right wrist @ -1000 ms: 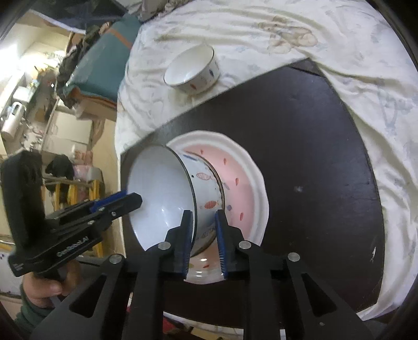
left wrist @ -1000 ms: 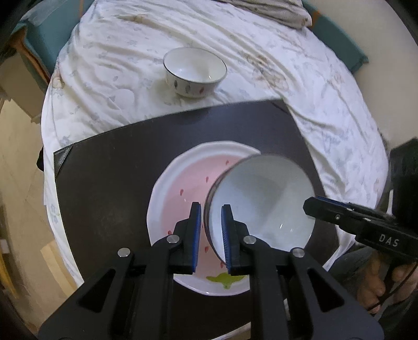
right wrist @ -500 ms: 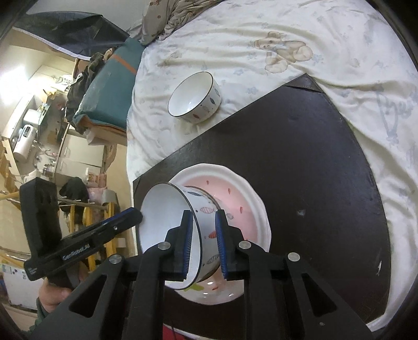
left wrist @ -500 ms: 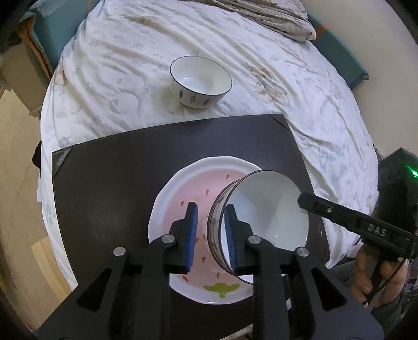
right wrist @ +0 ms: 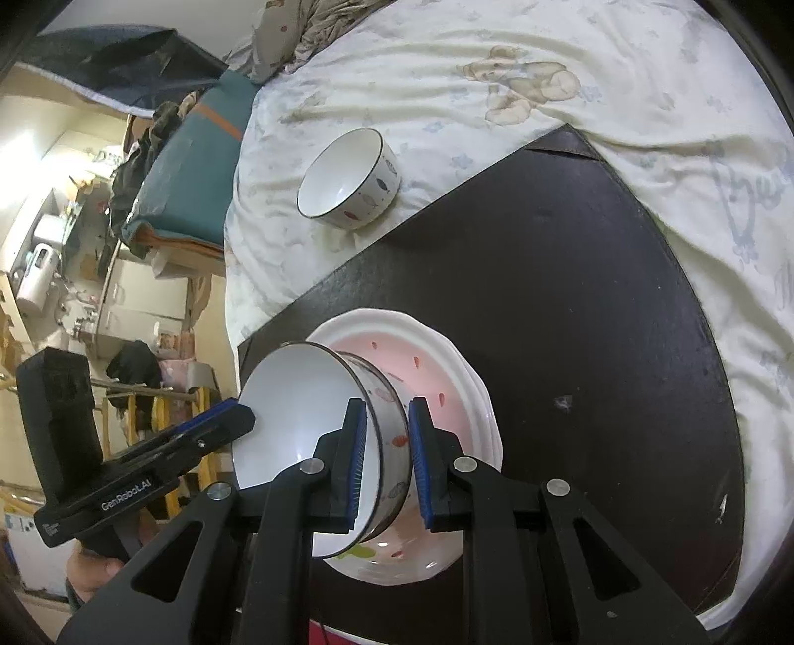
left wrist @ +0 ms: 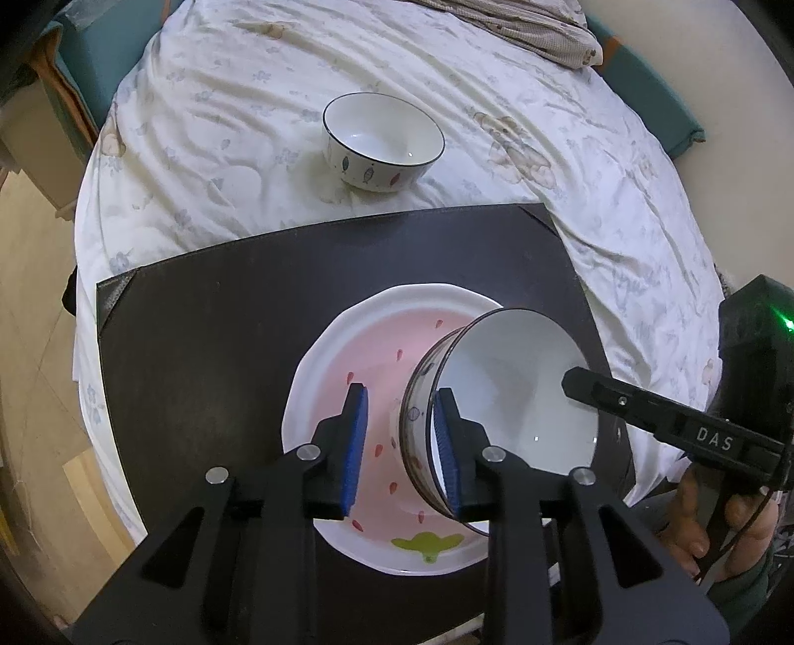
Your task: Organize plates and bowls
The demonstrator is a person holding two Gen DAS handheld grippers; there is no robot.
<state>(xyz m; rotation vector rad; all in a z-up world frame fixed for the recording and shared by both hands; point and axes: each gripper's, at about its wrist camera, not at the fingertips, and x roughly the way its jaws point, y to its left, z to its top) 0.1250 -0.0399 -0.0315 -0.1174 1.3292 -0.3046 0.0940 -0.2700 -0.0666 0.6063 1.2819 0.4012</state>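
A white bowl (left wrist: 516,397) with a dark rim and fish pattern is held tilted above a pink-centred white plate (left wrist: 362,367) on a dark mat (left wrist: 223,317). My right gripper (right wrist: 386,459) is shut on the bowl's (right wrist: 297,397) wall, above the plate (right wrist: 441,377). My left gripper (left wrist: 399,446) is open around the opposite rim, its right pad inside the bowl and its left pad apart from the wall. A second fish-pattern bowl (left wrist: 382,141) stands upright on the white cloth beyond the mat; it also shows in the right wrist view (right wrist: 350,178).
The round table wears a wrinkled white cloth (left wrist: 570,163). The mat's (right wrist: 570,278) far corner lies near the second bowl. A teal cushion (right wrist: 198,163) and room clutter lie past the table's left edge. A folded blanket (left wrist: 536,30) lies at the far edge.
My left gripper's jaws have widened and let go of the bowl's rim. Both grippers have risen, with the bowl still tilted in the right gripper above the plate.
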